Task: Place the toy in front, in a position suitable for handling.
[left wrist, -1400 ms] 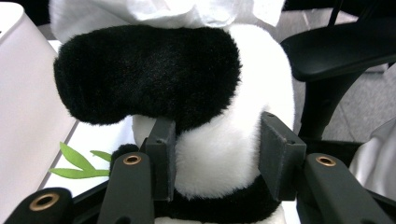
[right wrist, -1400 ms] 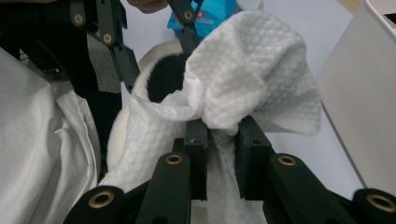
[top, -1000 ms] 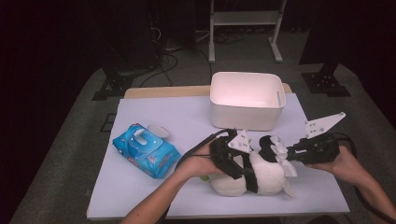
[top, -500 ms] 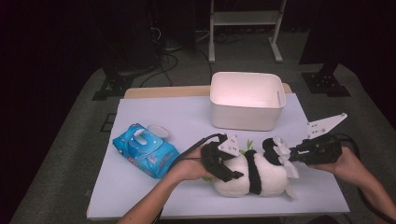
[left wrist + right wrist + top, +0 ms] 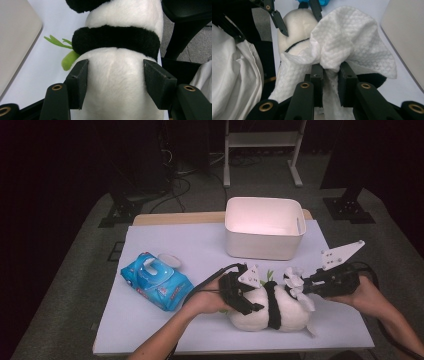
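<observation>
Plush panda (image 5: 272, 312) lies lengthwise across the table (image 5: 200, 250).

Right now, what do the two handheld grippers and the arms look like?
Both are black: left gripper and right gripper each carry a pale grey three-cornered plate with small holes. Black cable trails from the left. Brass-coloured inserts sit at the jaw bases. Forearms bare, no sleeves.

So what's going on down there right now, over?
Left claw just closed in, clamps white-and-black plush panda. Right claw shut on white textured wet wipe at panda. White plastic bin behind, clear.
</observation>
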`<action>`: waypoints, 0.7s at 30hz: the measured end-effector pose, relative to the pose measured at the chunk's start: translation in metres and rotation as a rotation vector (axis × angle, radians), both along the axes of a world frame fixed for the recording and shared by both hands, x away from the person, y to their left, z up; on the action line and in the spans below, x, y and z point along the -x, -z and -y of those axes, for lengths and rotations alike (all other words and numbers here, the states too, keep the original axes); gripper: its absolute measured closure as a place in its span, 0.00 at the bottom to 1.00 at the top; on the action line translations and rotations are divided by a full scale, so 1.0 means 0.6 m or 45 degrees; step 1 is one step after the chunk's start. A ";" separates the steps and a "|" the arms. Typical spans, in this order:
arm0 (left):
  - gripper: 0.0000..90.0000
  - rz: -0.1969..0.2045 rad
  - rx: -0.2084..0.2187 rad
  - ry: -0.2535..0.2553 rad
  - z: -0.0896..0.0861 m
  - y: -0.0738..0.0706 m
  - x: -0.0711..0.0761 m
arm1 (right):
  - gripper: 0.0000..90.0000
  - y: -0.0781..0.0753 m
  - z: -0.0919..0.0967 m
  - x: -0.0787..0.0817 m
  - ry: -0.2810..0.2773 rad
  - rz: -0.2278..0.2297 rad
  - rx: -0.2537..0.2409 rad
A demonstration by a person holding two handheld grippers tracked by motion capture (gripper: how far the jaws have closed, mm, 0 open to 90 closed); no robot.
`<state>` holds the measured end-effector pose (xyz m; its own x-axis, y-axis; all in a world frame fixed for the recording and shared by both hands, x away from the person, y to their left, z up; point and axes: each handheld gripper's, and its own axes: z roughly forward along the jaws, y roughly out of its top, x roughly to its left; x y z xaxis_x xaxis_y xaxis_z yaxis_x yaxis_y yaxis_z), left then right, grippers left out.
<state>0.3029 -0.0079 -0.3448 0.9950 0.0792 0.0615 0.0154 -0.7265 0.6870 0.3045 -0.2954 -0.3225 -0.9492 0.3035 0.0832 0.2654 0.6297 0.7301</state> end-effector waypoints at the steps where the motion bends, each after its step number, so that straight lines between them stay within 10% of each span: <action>1: 0.42 -0.007 0.003 -0.002 -0.002 0.000 -0.001 | 0.84 -0.001 -0.001 0.001 0.000 0.000 0.008; 15: 0.28 -0.109 0.060 -0.057 -0.046 0.002 -0.004 | 0.85 0.012 0.028 0.004 0.034 -0.040 0.013; 21: 0.40 -0.135 0.081 -0.077 -0.054 0.018 -0.005 | 0.85 0.008 0.016 0.006 0.020 -0.026 0.022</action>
